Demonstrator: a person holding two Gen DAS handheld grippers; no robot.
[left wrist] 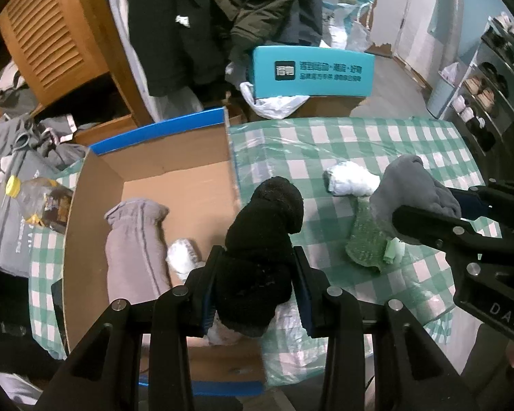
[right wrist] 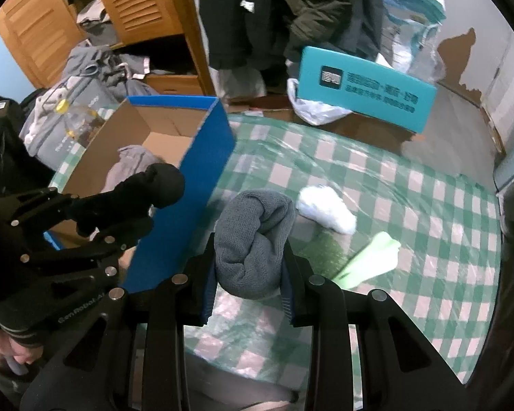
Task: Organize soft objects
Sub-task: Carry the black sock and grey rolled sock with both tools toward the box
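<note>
My left gripper is shut on a rolled black sock and holds it over the right wall of the open cardboard box. My right gripper is shut on a rolled grey sock above the checked tablecloth, right of the box's blue wall. In the box lie a light grey sock roll and a white sock. On the cloth lie a white sock roll and a green sock. The white roll and green sock also show in the right wrist view.
The green-and-white checked table ends at the far edge, where a teal box and a plastic bag stand. Grey clothes and a bottle lie left of the box. Hanging coats, a wooden wardrobe and a shoe rack lie beyond.
</note>
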